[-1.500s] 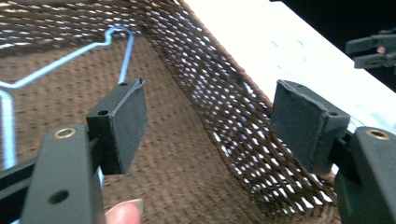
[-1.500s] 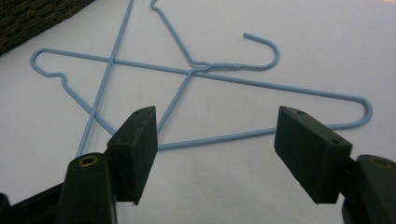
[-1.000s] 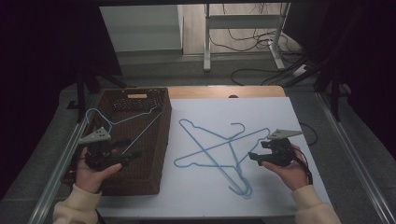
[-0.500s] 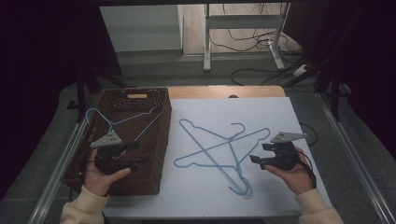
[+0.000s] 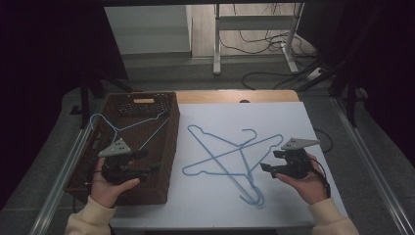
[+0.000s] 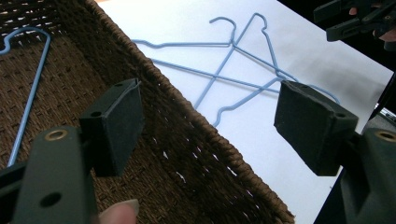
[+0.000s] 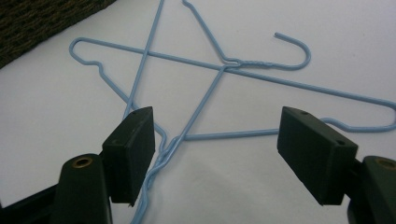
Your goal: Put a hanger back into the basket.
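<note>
From the high view we see a white table [image 5: 293, 117] with a brown wicker basket [image 5: 169, 147] along its left edge, one blue wire hanger [image 5: 125, 128] lying inside it. Two more hangers [image 5: 230, 156] lie crossed at the table's middle. Our left gripper [image 5: 128, 166] hovers over the basket's near end, and our right gripper [image 5: 276, 165] hangs near the right edge beside the crossed pair. Since half a second ago, both hands have drifted slightly nearer the table's near edge.

In the left gripper view, the jaws stand wide apart and empty above the basket's rim [image 6: 196, 121].

In the right gripper view, the jaws gape wide with nothing between them, aimed at the crossed hangers' twisted necks [image 7: 161, 149]. We judge the next step is fetching a hanger for the basket, which calls for lowering and pinching thin wire.
</note>
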Action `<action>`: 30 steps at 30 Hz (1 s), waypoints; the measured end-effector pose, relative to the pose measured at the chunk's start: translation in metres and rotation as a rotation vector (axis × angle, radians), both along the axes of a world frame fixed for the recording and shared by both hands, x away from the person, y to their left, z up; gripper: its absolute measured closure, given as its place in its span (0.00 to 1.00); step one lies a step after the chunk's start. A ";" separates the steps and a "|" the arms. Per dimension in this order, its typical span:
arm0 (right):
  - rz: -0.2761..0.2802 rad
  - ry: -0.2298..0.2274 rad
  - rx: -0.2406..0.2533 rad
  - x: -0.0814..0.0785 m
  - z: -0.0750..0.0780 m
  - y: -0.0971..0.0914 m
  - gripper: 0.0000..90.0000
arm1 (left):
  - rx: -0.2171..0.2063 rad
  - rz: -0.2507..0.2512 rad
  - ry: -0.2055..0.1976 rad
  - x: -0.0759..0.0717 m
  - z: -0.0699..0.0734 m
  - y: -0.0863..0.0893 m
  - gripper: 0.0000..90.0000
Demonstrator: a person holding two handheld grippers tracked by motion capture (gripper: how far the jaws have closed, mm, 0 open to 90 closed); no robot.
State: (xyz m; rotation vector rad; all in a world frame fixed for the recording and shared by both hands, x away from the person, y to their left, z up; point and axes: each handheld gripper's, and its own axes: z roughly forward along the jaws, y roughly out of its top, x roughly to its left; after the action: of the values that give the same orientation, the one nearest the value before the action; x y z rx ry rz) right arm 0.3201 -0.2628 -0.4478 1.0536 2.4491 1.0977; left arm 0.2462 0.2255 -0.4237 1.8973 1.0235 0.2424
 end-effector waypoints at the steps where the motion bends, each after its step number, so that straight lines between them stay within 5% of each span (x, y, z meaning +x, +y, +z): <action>1: 0.003 -0.001 -0.001 0.000 0.000 0.001 0.31 | 0.001 -0.001 0.001 0.000 -0.001 -0.001 0.27; 18: -0.050 0.043 -0.050 0.009 -0.009 0.012 0.39 | 0.003 -0.016 0.023 0.000 -0.005 -0.006 0.27; 23: -0.043 0.083 -0.051 0.010 -0.010 0.023 0.59 | 0.005 -0.020 0.029 0.000 -0.006 -0.007 0.27; 30: 0.059 0.150 -0.125 -0.009 -0.016 0.048 0.88 | 0.000 -0.021 0.028 -0.003 -0.006 -0.009 0.27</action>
State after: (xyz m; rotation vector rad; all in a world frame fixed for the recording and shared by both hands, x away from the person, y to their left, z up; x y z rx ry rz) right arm 0.3108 -0.2153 -0.4640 1.0677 2.6430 0.8982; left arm 0.2435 0.2169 -0.4295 1.9155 1.0219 0.2049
